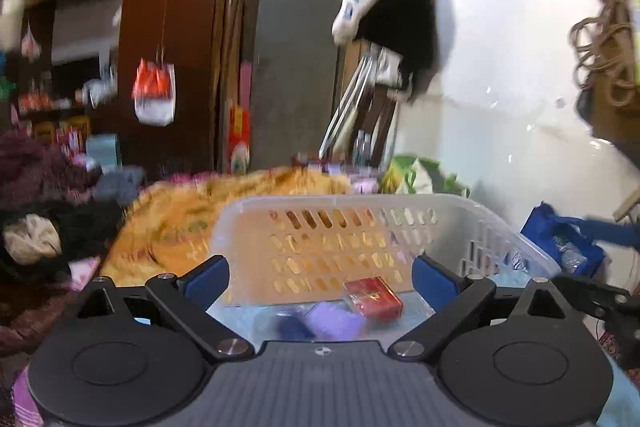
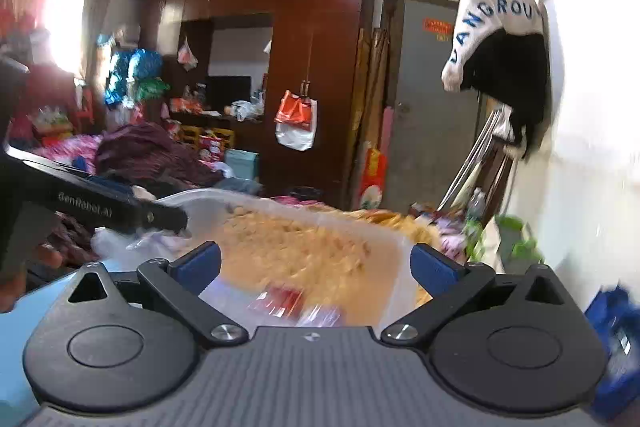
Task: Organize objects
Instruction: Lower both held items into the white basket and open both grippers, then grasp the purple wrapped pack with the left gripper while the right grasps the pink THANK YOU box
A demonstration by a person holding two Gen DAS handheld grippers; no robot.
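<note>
Currently listed, as seen from both wrist views:

1. Left tongs [image 1: 320, 277]: blue pads spread wide, nothing pinched between them. They sit at the near side of the basket, pointing into it.

2. Right tongs [image 2: 316, 267]: blue pads likewise spread wide, empty. They face the same basket from its near side; that view is smeared by blur.

3. White plastic basket [image 1: 472, 223]: slotted walls, open top, set on a pale blue surface [image 1: 624, 407]. Just beyond its far wall lies a yellow patterned cloth [image 1: 176, 215].

4. Red box [image 1: 373, 297]: lying on the basket floor, toward the right of centre, between the left tongs' pads as viewed but untouched by them. In the right wrist view it appears as a red blur [image 2: 280, 301] low in the basket.

5. Purple item [image 1: 335, 319]: soft-looking, on the basket floor just beside the red box; too blurred to name.

6. Dark blue item [image 1: 294, 325]: beside the purple one, also in the basket; identity cannot be told.

7. Blue bag [image 1: 560, 243]: to the right of the basket, outside it.

8. Room stock: dark wooden wardrobe [image 2: 320, 67], grey door [image 2: 432, 115], white lettered garment [image 2: 496, 11] hung on the right wall.
</note>
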